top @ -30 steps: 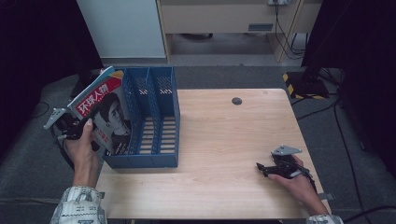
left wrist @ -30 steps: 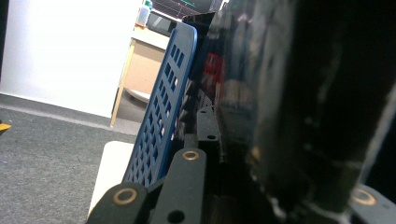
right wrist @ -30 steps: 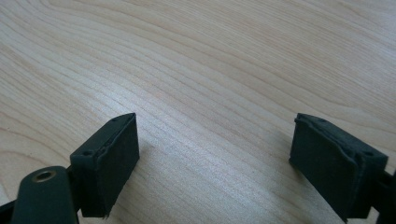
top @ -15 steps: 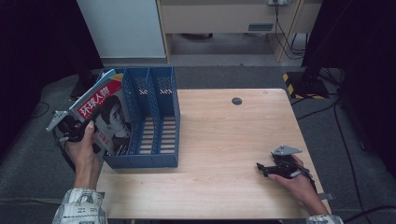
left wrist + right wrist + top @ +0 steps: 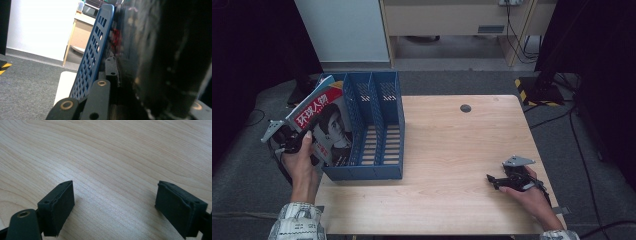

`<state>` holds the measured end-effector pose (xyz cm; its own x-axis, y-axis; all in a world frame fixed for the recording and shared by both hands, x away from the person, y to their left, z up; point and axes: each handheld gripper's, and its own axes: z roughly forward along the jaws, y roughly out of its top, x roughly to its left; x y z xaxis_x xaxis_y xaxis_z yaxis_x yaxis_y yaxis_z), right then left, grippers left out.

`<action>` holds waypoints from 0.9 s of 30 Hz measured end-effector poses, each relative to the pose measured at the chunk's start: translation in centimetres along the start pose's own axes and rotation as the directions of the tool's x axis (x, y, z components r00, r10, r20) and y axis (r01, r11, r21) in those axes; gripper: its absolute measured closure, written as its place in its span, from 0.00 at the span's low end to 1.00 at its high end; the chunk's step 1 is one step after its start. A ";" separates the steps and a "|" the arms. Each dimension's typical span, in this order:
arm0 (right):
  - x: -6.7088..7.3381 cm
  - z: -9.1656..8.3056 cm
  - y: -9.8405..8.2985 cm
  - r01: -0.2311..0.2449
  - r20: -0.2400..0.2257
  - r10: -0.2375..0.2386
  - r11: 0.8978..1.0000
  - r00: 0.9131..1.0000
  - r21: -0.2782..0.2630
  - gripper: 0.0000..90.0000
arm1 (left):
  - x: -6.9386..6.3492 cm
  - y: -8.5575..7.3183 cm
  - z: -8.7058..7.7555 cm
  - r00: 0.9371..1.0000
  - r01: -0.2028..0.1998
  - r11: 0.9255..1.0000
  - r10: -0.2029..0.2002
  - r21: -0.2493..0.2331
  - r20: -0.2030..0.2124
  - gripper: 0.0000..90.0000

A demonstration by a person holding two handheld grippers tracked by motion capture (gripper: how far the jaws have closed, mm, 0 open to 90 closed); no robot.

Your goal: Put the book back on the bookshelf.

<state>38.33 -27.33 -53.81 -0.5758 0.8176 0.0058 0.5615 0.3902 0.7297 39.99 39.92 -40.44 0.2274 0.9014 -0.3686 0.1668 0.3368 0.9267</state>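
Note:
A magazine point(image 5: 324, 125) with a red title band and a portrait on its cover leans tilted to the left at the left end of the blue file rack point(image 5: 379, 127). My left gripper point(image 5: 294, 142) is shut on the magazine's left edge, off the table's left side. In the left gripper view the dark glossy magazine point(image 5: 160, 62) sits between the jaws of that gripper point(image 5: 130, 110), beside the rack's perforated wall point(image 5: 95, 55). I cannot tell whether its lower edge is inside the slot. My right gripper point(image 5: 494, 181) rests open on the table point(image 5: 452, 150), with bare wood between its pads point(image 5: 57, 205).
The rack has three compartments; the middle and right ones hold nothing. A small dark round disc point(image 5: 465, 108) is set in the tabletop at the back. Grey carpet surrounds the table, with a white cabinet point(image 5: 342, 30) and a desk behind it.

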 end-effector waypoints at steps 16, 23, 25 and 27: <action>0.0 0.0 0.0 0.000 0.000 0.000 1.000 1.000 0.000 0.17 | 0.4 -0.5 -0.1 1.000 0.008 1.000 -0.008 0.011 -0.014 0.94; 0.0 0.0 0.0 0.000 0.000 0.000 1.000 1.000 -0.001 0.17 | 0.4 -0.6 -0.1 1.000 0.005 1.000 -0.005 0.021 -0.019 0.94; 0.0 0.0 0.0 0.000 0.000 0.000 1.000 1.000 0.000 0.17 | 0.4 -0.6 -0.1 1.000 0.002 1.000 -0.002 0.022 -0.021 0.94; 0.0 0.0 0.0 0.000 0.000 0.000 1.000 1.000 0.000 0.17 | 0.3 -0.6 0.0 1.000 -0.010 1.000 0.011 0.028 -0.028 0.94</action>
<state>38.34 -27.33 -53.81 -0.5759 0.8175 0.0058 0.5613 0.3902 0.7298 39.91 39.98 -41.10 0.2027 0.9120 -0.3565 0.1915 0.3201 0.9278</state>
